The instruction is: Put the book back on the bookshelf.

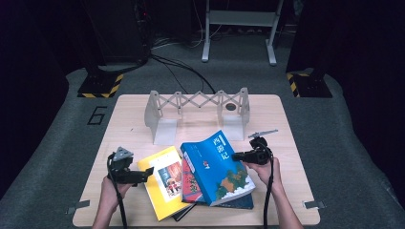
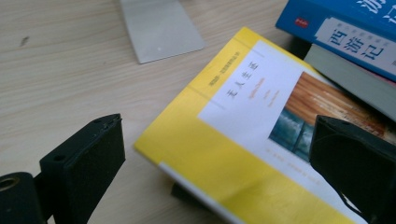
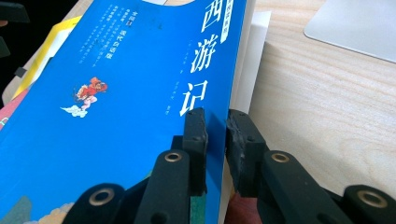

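A blue book [image 1: 217, 167] lies tilted on top of a pile, over a red book [image 1: 190, 185] and a yellow book [image 1: 162, 183]. My right gripper [image 1: 236, 156] is shut on the blue book's right edge; in the right gripper view its jaws [image 3: 217, 135] pinch the blue cover [image 3: 116, 93]. My left gripper [image 1: 149, 171] is open at the yellow book's left corner. In the left gripper view the yellow book [image 2: 233, 140] lies between the wide-apart jaws [image 2: 215, 154], and the blue book [image 2: 345, 28] sits beyond it.
A grey expandable book rack [image 1: 198, 112] stands at the back of the wooden table [image 1: 119, 124], with flat base plates [image 2: 159, 28] reaching towards the books. A dark book [image 1: 239, 202] lies at the bottom of the pile.
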The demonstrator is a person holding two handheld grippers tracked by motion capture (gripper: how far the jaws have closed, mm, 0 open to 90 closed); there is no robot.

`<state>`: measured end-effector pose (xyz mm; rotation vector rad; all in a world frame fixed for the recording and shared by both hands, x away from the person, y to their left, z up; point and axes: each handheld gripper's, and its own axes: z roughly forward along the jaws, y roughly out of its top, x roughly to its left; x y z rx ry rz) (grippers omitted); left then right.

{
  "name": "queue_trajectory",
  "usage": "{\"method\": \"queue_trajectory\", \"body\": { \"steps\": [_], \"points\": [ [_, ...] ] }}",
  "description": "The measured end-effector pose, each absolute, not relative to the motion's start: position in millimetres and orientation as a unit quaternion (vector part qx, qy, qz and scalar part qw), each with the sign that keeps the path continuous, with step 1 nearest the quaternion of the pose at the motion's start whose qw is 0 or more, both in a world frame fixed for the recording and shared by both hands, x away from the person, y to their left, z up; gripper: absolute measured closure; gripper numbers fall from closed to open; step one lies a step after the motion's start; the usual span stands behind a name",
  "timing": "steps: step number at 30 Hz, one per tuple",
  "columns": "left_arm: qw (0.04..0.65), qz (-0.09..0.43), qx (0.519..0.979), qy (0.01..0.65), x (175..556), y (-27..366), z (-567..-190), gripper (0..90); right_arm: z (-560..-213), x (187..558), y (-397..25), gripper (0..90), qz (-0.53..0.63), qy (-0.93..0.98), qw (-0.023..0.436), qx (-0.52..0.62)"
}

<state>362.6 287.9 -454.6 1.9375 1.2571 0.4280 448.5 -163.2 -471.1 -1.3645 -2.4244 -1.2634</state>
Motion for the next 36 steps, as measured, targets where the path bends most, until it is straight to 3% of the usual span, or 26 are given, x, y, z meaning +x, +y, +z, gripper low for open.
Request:
{"method": "queue_trajectory", "body": {
  "steps": [36],
  "points": [
    [0.353, 0.082, 0.83, 0.425, 435.3, 190.0, -443.0, 4.3, -468.5, 437.7, -155.1, 78.4, -0.401, -0.805, -0.017, -0.438]
  ]
}}
